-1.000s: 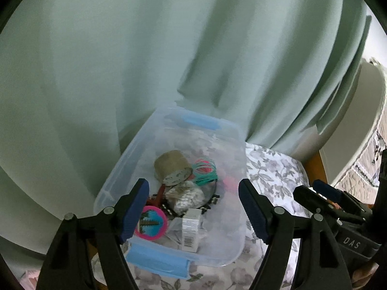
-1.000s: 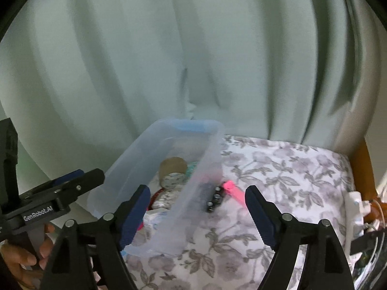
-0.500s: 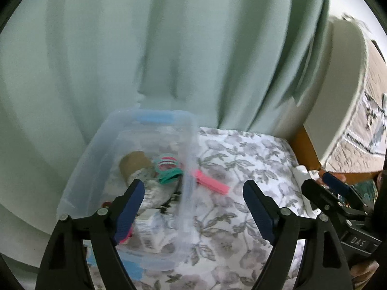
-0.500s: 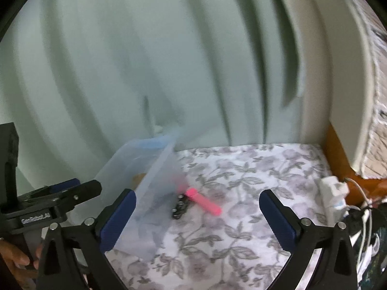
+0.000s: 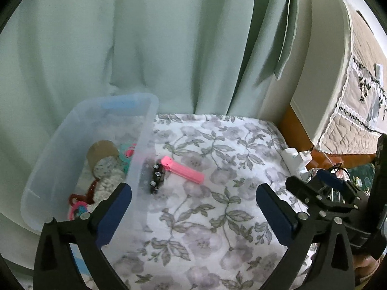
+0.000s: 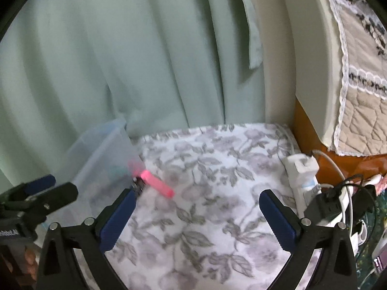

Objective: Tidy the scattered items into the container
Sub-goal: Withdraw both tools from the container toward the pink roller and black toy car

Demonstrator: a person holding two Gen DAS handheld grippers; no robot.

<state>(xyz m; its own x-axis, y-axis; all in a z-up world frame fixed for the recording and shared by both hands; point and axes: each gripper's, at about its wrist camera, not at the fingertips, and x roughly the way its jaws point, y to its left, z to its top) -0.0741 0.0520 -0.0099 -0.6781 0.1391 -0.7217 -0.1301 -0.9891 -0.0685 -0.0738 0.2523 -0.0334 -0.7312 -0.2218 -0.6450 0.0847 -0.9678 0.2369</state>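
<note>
A clear plastic container (image 5: 142,142) stands at the left on a floral cloth (image 5: 217,193); it also shows in the right wrist view (image 6: 101,154). It holds a cardboard roll (image 5: 100,151), hair ties and other small items. A pink clip (image 5: 183,169) and a small black object (image 5: 157,177) lie on the cloth just right of the container; the clip also shows in the right wrist view (image 6: 157,184). My left gripper (image 5: 193,210) is open and empty above the cloth. My right gripper (image 6: 196,215) is open and empty, to the right of the left one.
A pale green curtain (image 5: 169,48) hangs behind the container. A white power strip (image 6: 302,174) with cables lies at the cloth's right edge. A white headboard (image 5: 321,60) and quilted bedding (image 5: 362,96) stand at the right.
Both grippers have swung to the right, away from over the container. The pink clip and black object on the cloth now lie ahead of both grippers. Both stay open.
</note>
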